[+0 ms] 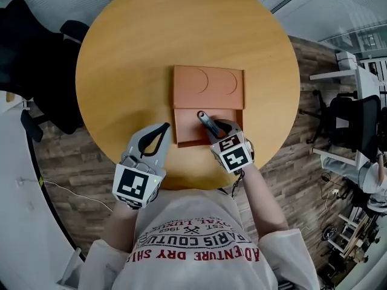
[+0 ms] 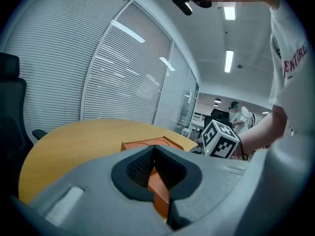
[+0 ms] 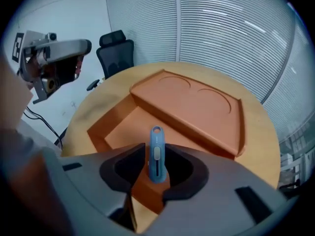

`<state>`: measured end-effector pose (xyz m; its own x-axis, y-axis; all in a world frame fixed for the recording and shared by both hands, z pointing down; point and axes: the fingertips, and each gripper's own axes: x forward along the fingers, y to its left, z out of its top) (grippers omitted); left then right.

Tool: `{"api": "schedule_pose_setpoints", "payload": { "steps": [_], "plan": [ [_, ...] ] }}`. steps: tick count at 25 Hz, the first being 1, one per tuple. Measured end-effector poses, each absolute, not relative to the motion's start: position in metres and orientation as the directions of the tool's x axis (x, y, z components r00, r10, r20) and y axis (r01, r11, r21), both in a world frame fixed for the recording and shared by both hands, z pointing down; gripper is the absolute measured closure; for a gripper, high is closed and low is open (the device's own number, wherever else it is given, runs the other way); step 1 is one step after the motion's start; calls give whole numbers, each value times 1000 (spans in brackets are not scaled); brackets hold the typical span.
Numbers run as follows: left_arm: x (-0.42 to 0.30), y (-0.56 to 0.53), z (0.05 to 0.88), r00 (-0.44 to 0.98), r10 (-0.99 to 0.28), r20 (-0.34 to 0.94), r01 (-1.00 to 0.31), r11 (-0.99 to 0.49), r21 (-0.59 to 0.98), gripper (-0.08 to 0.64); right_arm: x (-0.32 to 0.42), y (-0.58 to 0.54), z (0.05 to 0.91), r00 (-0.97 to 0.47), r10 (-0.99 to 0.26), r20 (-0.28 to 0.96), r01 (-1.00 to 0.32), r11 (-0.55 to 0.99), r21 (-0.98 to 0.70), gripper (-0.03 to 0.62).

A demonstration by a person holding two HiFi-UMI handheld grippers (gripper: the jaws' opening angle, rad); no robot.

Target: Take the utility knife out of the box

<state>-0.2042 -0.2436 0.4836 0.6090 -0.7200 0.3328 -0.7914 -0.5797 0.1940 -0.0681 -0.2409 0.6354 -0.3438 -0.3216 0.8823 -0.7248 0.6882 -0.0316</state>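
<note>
Round table [image 1: 121, 71]; utility knife [image 3: 156, 154] between right gripper's [image 3: 150, 183] parted fingers [image 3: 194, 168]

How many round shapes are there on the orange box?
2. Both sit side by side on the raised half of the orange box: the left round shape and the right round shape. None seem hidden.

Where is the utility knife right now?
In the right gripper view, the knife sits in the open near tray of the box, between the parted jaws of the right claw.
</note>
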Motion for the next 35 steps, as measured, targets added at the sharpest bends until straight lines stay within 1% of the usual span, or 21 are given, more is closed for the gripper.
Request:
{"api": "schedule_pose_setpoints", "payload": {
  "steps": [4, 9, 18, 27, 35],
  "plan": [
    [-208, -248, 486, 609, -717, 339, -791, -577, 201, 566, -67, -245, 649, -268, -283, 921, -707, 707, 12, 456],
    [-213, -254, 490, 607, -712, 354, -793, -576, 201, 565, -70, -245, 667, -237, -210, 948, -712, 702, -23, 453],
    [-215, -257, 490, 597, -720, 355, -801, -562, 206, 565, -64, -244, 673, -201, -145, 969, -729, 683, -49, 454],
    [-221, -252, 485, 573, -739, 354, -817, -547, 180, 565, -66, -242, 665, -215, -178, 960, -724, 689, -34, 459],
    [-210, -230, 473, 566, -749, 346, -821, -552, 148, 565, -81, -244, 601, -321, -300, 898, -690, 724, -4, 459]
  ]
}}
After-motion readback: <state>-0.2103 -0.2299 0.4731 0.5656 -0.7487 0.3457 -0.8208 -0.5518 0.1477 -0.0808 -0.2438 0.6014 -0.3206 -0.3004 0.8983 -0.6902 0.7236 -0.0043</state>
